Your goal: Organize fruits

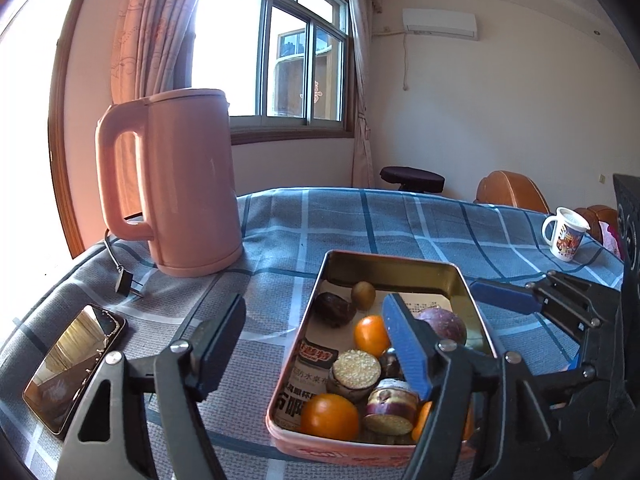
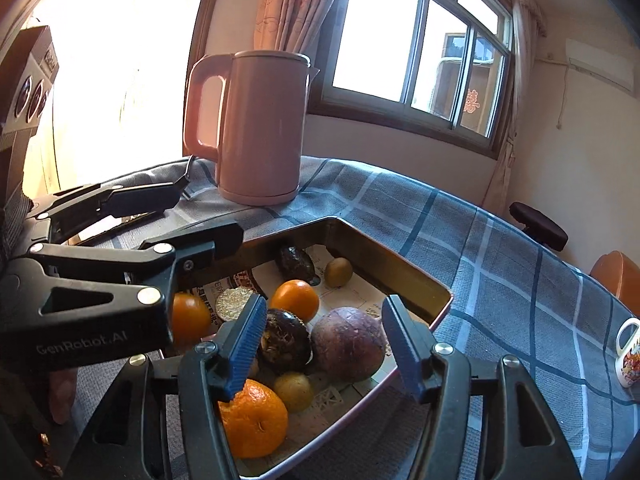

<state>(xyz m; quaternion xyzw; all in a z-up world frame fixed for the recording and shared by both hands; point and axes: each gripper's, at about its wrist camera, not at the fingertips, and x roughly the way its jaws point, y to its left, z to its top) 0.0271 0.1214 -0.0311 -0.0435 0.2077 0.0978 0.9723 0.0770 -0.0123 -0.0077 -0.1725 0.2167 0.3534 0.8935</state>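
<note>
A metal tin (image 1: 392, 264) (image 2: 416, 280) lined with newspaper sits on the checked cloth. It holds several oranges (image 1: 330, 416) (image 2: 295, 299), a purple passion fruit (image 1: 442, 322) (image 2: 348, 342), a small green kiwi (image 1: 363, 295) (image 2: 338, 272), dark fruits (image 1: 334, 309) (image 2: 285, 339) and cut pieces (image 1: 356, 370). My left gripper (image 1: 316, 344) is open, its right finger over the tin and its left finger outside the tin's left wall. My right gripper (image 2: 324, 344) is open above the tin, straddling the dark fruit and the passion fruit, holding nothing. The right gripper also shows in the left wrist view (image 1: 532, 300).
A pink electric kettle (image 1: 176, 184) (image 2: 256, 128) stands at the back left, its plug (image 1: 126, 282) on the cloth. A phone (image 1: 74, 364) lies at the left. A white printed mug (image 1: 566, 234) (image 2: 630, 354) stands at the right. Chairs stand beyond the table.
</note>
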